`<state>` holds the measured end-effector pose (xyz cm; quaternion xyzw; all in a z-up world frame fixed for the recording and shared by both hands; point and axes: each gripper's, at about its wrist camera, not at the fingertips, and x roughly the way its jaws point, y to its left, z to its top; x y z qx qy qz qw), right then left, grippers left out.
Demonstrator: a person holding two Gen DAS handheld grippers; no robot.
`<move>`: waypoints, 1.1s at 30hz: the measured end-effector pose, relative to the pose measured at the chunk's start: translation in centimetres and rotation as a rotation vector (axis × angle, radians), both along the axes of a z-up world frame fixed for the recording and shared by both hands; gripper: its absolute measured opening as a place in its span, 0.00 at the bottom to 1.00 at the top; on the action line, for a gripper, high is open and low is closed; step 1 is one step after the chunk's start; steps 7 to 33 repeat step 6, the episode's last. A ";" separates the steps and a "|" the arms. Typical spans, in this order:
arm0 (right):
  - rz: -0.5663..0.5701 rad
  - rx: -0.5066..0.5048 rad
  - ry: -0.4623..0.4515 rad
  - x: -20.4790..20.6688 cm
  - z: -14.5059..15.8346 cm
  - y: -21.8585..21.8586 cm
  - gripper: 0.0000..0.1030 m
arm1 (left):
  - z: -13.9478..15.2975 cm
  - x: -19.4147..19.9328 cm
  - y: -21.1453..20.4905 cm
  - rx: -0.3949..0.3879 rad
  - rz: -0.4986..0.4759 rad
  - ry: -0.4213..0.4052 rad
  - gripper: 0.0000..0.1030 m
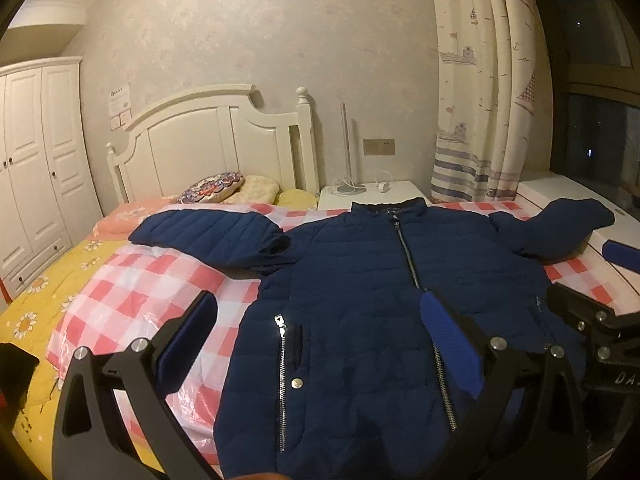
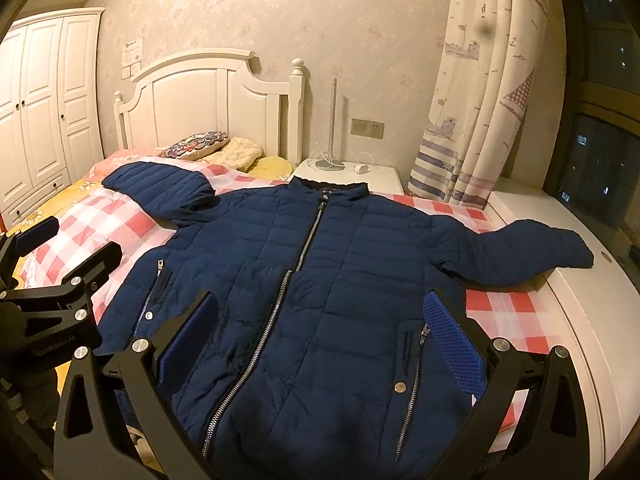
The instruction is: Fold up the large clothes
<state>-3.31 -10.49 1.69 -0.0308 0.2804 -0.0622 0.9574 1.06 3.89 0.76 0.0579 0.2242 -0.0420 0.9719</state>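
A bedroom bed with a checked cover carries the navy jacket, spread flat, zipped, sleeves out. Left tool and right tool hover spread, empty. Best to pinch a sleeve near its cuff, folding it squarely inward.

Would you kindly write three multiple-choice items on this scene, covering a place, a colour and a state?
1. Where does the jacket lie?
A. on the checked sheet on the bed
B. on the nightstand
C. hung on the wardrobe

2. What colour is the jacket?
A. red
B. navy blue
C. grey

3. How is its front zipper?
A. fully open
B. missing
C. closed up to the collar

Answers: 1 A, it lies spread flat on the pink-and-white checked sheet, sleeves out; 2 B, the quilted fabric is dark blue in both views; 3 C, the silver teeth run joined up to the collar. Both the left tool and the right tool hover open, holding nothing.
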 end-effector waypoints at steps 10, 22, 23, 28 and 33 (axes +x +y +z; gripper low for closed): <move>0.001 0.001 0.005 0.1 -0.1 -0.2 0.96 | -0.1 0.3 0.3 -0.009 0.001 0.023 0.98; 0.001 0.001 0.005 0.1 -0.1 -0.2 0.96 | -0.1 0.3 0.3 -0.009 0.001 0.023 0.98; 0.001 0.001 0.005 0.1 -0.1 -0.2 0.96 | -0.1 0.3 0.3 -0.009 0.001 0.023 0.98; 0.001 0.001 0.005 0.1 -0.1 -0.2 0.96 | -0.1 0.3 0.3 -0.009 0.001 0.023 0.98; 0.001 0.001 0.005 0.1 -0.1 -0.2 0.96 | -0.1 0.3 0.3 -0.009 0.001 0.023 0.98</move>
